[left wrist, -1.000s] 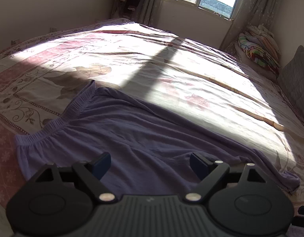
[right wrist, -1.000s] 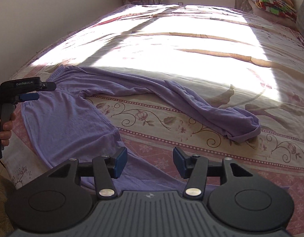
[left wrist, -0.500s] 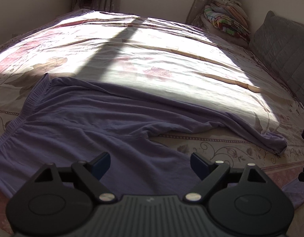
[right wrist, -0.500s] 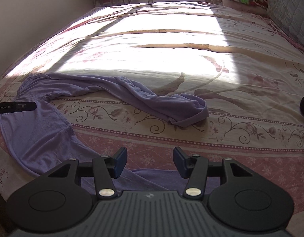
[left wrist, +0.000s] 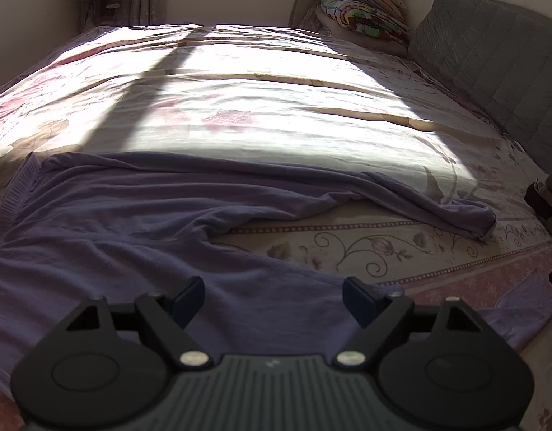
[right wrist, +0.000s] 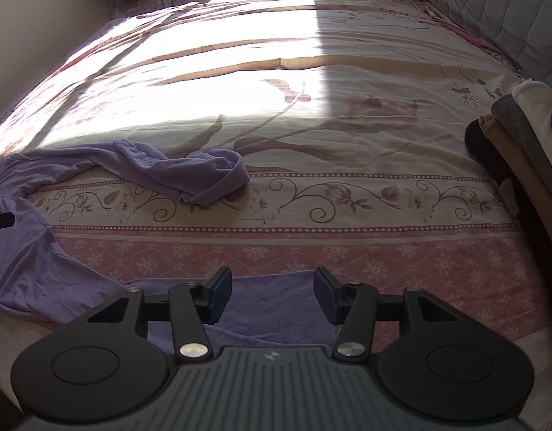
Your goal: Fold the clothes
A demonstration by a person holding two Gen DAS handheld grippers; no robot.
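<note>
Purple trousers [left wrist: 132,222] lie spread on the flowered bedsheet [left wrist: 276,107], waistband at the left and legs running to the right. The far leg [right wrist: 190,176] bends and ends in a crumpled hem. The near leg lies along the bed's front edge. My left gripper [left wrist: 272,289] hovers over the seat and upper near leg. Its jaws are closing a little but still stand wide, with nothing pinched. My right gripper [right wrist: 271,282] is about half open above the near leg's hem end, and the cloth lies below its fingers, not between the pads.
A stack of folded clothes [right wrist: 520,143] sits at the bed's right side. Behind it stands a grey quilted headboard [left wrist: 491,54]. Colourful folded blankets [left wrist: 362,10] lie in the far right corner. Sunlight falls across the middle of the sheet.
Both views have swung to the right along the bed's front edge. The right gripper went from the trousers' crotch area to the near leg's hem. The left gripper's jaws narrowed slightly.
</note>
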